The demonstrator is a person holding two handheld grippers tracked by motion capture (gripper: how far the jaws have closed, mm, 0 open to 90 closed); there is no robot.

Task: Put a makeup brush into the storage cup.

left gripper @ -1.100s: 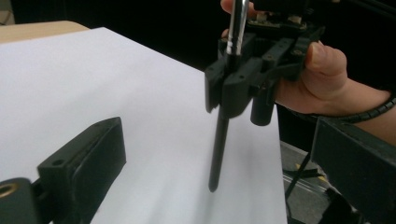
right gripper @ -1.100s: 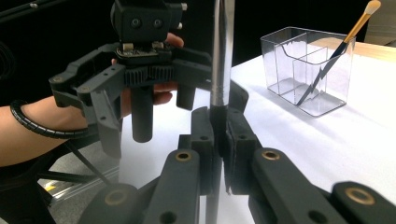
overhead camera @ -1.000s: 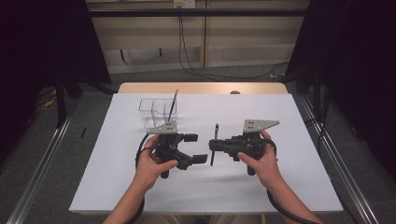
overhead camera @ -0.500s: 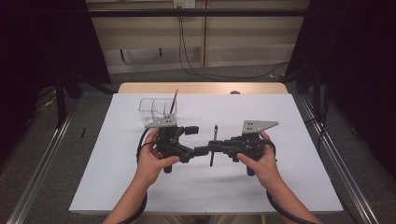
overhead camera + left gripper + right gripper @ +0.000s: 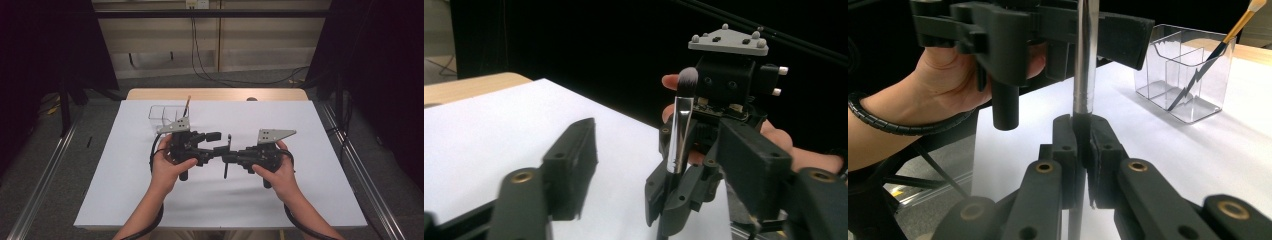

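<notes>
A makeup brush (image 5: 227, 156) with a silver ferrule (image 5: 676, 135) and a grey tip stands upright above the white sheet. My right gripper (image 5: 227, 158) is shut on its handle, and in the right gripper view the jaws (image 5: 1082, 122) pinch the shaft. My left gripper (image 5: 218, 142) faces it from the left, open. In the left gripper view (image 5: 654, 131) its two jaws stand either side of the brush without touching it. A hand holds each gripper.
A clear compartment box (image 5: 162, 116) (image 5: 1188, 75) stands at the back left of the white sheet (image 5: 300, 200), with an orange-handled brush (image 5: 187, 105) (image 5: 1233, 30) leaning in it. The wooden table edge (image 5: 215, 94) shows behind.
The left gripper has moved right toward the right one, so its open jaws now flank the brush. The right gripper edged slightly left, still holding the brush upright.
</notes>
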